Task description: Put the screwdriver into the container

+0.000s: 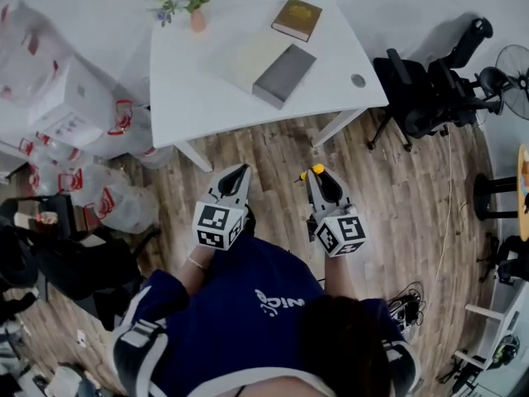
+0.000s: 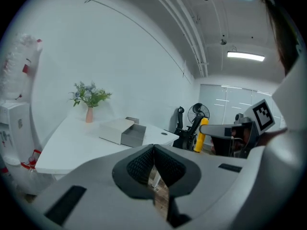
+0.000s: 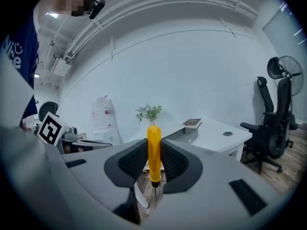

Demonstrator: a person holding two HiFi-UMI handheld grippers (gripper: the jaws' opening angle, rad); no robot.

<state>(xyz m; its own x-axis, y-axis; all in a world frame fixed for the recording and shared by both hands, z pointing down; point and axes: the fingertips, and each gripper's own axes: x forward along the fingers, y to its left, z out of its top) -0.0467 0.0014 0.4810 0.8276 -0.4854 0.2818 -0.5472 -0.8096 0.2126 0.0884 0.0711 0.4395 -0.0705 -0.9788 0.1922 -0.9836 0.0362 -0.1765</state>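
The yellow-handled screwdriver [image 3: 154, 159] stands upright between the pads of my right gripper [image 3: 153, 143], which is shut on its handle, with the metal shaft pointing down. In the head view the right gripper [image 1: 317, 177] hovers over the wood floor just in front of the white table [image 1: 190, 89], and the screwdriver [image 1: 315, 170] shows yellow at its tips. The container, an open grey box [image 1: 283, 74] with a white lid beside it, sits on the table. My left gripper [image 1: 239, 174] is level with the right one, jaws shut and empty [image 2: 153, 146]. The box [image 2: 133, 135] lies ahead of it.
A brown book [image 1: 297, 18] and a vase of flowers [image 1: 197, 13] stand at the table's far side. A black office chair [image 1: 430, 89] and a fan [image 1: 517, 69] are to the right. White plastic bags [image 1: 74, 122] are piled at the left.
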